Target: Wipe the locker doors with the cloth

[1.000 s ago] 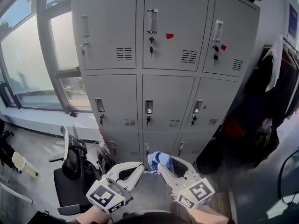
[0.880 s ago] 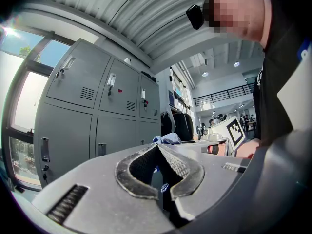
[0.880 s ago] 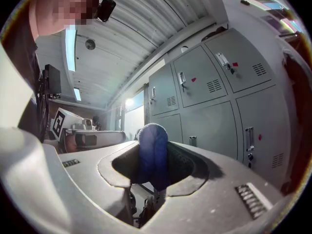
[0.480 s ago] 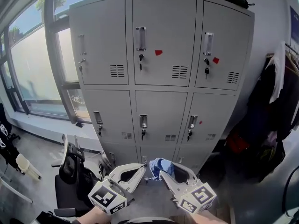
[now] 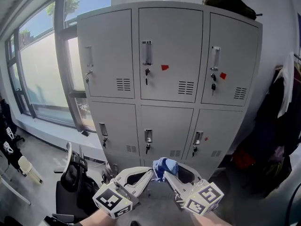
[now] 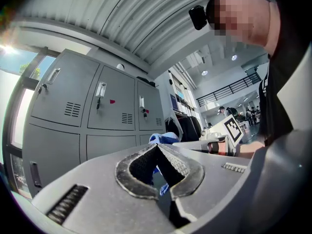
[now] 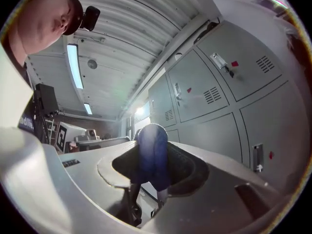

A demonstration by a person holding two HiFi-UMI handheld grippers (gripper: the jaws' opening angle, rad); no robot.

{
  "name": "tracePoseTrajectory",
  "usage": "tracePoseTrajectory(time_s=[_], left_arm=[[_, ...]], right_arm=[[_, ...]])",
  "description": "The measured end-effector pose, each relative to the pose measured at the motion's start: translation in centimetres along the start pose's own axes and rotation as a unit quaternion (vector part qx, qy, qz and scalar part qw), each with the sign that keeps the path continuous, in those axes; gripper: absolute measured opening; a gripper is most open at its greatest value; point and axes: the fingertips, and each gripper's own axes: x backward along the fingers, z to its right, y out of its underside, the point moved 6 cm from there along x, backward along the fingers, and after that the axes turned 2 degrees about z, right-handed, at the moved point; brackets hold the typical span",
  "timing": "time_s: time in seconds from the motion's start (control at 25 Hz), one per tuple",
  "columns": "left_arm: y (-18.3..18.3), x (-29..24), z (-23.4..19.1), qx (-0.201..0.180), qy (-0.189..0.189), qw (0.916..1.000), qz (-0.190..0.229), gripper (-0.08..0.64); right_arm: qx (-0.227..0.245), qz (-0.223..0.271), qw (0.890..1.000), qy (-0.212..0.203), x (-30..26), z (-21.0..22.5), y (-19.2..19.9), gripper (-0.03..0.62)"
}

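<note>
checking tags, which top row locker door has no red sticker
The top-left door, nearest the window; the top-middle door and the top-right door each show a red sticker.

Left gripper (image 5: 148, 173), right gripper (image 5: 164, 169): pale grey, curved fingers (image 6: 97, 199) seemingly ribbed inside, black-white marker cubes (image 5: 113, 200).

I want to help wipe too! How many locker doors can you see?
6 locker doors: top left, top middle, top right; in the row below, left, middle, right. More may be hidden lower down.

Left gripper (image 6: 157, 146) fingers (image 6: 186, 167) together, empty; blue cloth (image 6: 164, 138) beyond; grey lockers (image 6: 73, 130) left.
</note>
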Motion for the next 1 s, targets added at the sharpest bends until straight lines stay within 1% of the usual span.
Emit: tracePoseTrajectory(time_s=[0.12,0.2,0.4,0.6,0.72,0.84,1.0], left_arm=[[0.2,-0.1,-2.3,0.005,-0.003,0.9999,0.008,0.008],[0.5,-0.3,-3.9,0.010,0.000,0.9999,0.013,0.008],[0.5,-0.9,-7.9,0.011,0.026,0.9993,0.023,0.008],[0.1,-1.2,-12.3,0.001,0.052,0.9980,0.036,0.008],[0.4,-1.7,-14.7,-0.005,0.058,0.9974,0.044,0.008],[1.2,-2.6,-15.9,0.001,0.061,0.9972,0.043,0.006],[1.8,-3.6,-16.5,0.003,0.063,0.9973,0.039,0.007]], right_arm=[[0.012,0.016,1.000,-0.008,-2.9,1.0,-3.1,0.153],[0.021,0.029,0.999,-0.014,-5.1,1.8,-5.9,0.153],[0.054,0.055,0.997,-0.016,-11.3,3.6,-13.5,0.153],[0.090,0.075,0.993,0.002,-17.2,5.2,-20.1,0.153],[0.104,0.081,0.991,0.015,-20.4,6.8,-23.8,0.153],[0.108,0.090,0.990,0.026,-22.9,8.3,-27.8,0.153],[0.119,0.103,0.986,0.050,-25.5,9.8,-33.7,0.153]])
